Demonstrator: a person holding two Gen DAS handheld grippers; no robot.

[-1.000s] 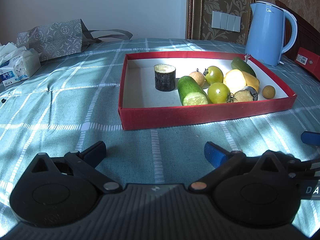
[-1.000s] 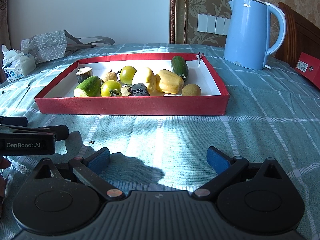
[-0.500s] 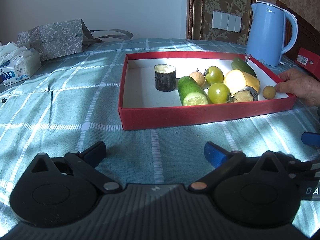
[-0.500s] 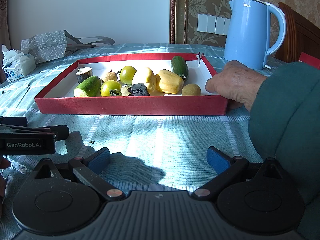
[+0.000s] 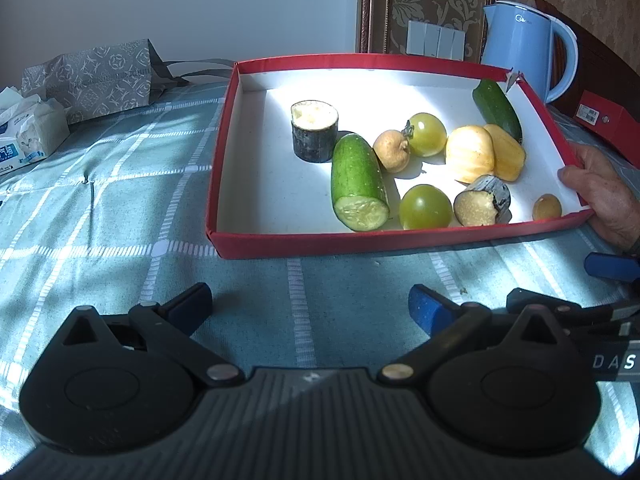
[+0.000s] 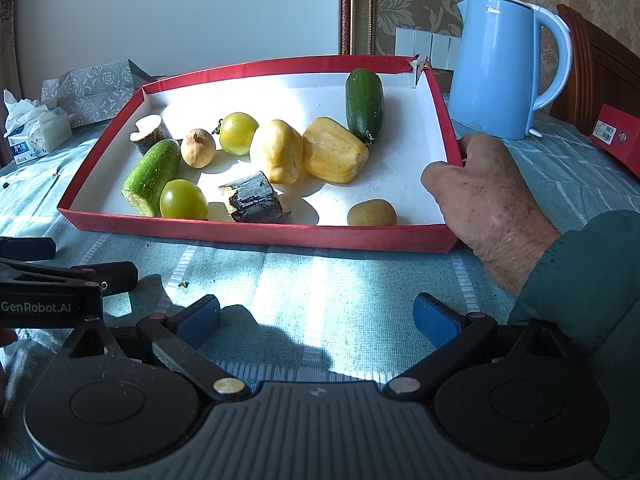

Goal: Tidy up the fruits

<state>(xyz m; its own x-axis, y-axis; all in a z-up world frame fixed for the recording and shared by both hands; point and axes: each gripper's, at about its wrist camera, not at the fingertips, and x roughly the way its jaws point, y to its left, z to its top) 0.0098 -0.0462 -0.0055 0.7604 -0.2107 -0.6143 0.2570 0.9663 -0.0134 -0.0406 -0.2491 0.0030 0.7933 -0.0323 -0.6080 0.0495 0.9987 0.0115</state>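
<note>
A red tray point(image 5: 400, 236) point(image 6: 256, 234) with a white floor holds cut cucumber point(image 5: 358, 182) point(image 6: 152, 176), a whole dark cucumber point(image 5: 497, 109) point(image 6: 364, 98), two green tomatoes point(image 5: 425, 207) point(image 6: 183, 200), yellow fruit pieces point(image 5: 470, 154) point(image 6: 334, 156), dark-skinned stumps point(image 5: 314, 130) point(image 6: 253, 198) and a small brown round fruit point(image 5: 547, 207) point(image 6: 372, 213). A bare hand point(image 5: 600, 196) point(image 6: 480, 196) grips the tray's right wall and tilts its far side up. My left gripper point(image 5: 310, 304) and right gripper point(image 6: 316, 318) rest open on the cloth in front of the tray, both empty.
A light blue kettle point(image 6: 506, 64) point(image 5: 524, 46) stands behind the tray at the right. A red box point(image 6: 618, 138) lies at the far right. A patterned bag point(image 5: 92, 76) and a tissue pack point(image 5: 28, 132) sit at the left. A green sleeve point(image 6: 580, 280) crosses the right wrist view.
A hand came in from the right, took hold of the tray's right wall and lifted its far side, so the tray floor now faces the cameras more. Both grippers stayed put.
</note>
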